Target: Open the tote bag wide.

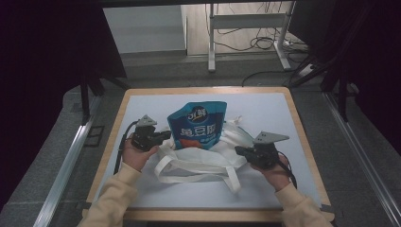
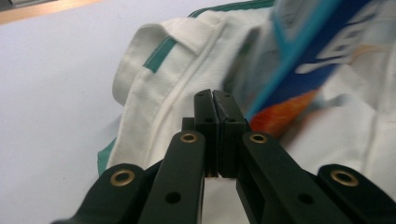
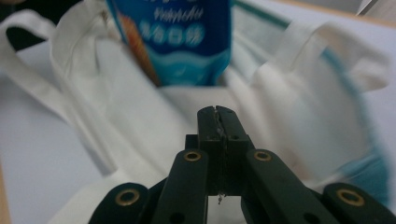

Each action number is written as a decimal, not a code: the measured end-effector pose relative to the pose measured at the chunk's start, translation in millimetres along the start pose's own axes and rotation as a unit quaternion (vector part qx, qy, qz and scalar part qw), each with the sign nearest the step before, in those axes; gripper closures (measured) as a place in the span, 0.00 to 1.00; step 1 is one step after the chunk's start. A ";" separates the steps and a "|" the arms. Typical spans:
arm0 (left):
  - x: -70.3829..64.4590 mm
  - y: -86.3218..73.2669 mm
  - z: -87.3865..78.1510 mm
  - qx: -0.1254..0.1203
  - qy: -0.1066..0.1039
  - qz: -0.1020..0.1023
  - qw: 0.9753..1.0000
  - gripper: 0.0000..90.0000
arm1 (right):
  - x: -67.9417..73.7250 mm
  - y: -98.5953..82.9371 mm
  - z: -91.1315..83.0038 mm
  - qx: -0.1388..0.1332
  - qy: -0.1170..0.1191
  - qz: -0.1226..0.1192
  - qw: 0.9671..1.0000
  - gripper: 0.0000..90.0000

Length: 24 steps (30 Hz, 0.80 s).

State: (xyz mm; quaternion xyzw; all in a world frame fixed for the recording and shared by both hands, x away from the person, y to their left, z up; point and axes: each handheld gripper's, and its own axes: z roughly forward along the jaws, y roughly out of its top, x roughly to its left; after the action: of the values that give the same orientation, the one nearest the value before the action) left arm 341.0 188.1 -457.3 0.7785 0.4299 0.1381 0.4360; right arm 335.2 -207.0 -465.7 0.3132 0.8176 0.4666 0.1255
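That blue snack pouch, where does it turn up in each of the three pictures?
High view: the blue pouch sits at the table's centre, its lower end tucked in the white cloth bag.
Left gripper view: upper right, blurred, past the shut jaws.
Right gripper view: top centre, standing out of the bag's mouth.
Shared landmark: the white cloth bag with teal trim, around the pouch in every view.

High view: I read even, soft overhead light on the table (image 1: 283,184); surroundings fall off to near black at both sides. Faint shadows only, no glare. Picture slightly grainy.

Left gripper view: the left gripper (image 2: 214,95) is sharp; the blue packet (image 2: 322,42) just beyond and right of its tip is smeared with blur.

Right gripper view: the right gripper (image 3: 218,112) is crisp; the white bag (image 3: 299,107) beyond it goes soft, worst toward the right edge.
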 end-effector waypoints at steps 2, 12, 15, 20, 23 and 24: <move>-3.5 -2.0 -4.5 0.001 -0.006 0.006 1.000 0.99 | -5.8 8.2 -1.6 -0.006 -0.007 0.002 1.000 0.98; -18.1 -21.3 -15.5 0.015 -0.037 0.011 0.999 0.99 | -31.3 37.3 18.6 0.026 -0.030 0.006 0.999 0.97; -21.1 -27.8 -14.1 0.028 -0.043 0.012 0.999 1.00 | -34.9 36.4 27.9 0.041 -0.041 0.005 0.998 0.96; -23.8 -35.4 -9.5 0.042 -0.048 0.013 0.998 1.00 | -44.0 32.2 34.5 0.053 -0.063 0.014 0.996 0.95; -25.7 -40.6 -4.6 0.055 -0.050 0.015 0.997 1.00 | -52.7 29.1 36.7 0.056 -0.071 0.024 0.996 0.97; -25.9 -42.6 -2.3 0.059 -0.052 0.015 0.997 1.00 | -55.5 27.7 38.1 0.058 -0.074 0.027 0.995 0.97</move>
State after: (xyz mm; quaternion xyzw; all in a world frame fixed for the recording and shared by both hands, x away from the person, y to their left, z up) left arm 300.9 179.6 -485.9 0.8153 0.4028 0.0784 0.4084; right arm 408.0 -205.6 -467.6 0.3750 0.8232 0.3973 0.1545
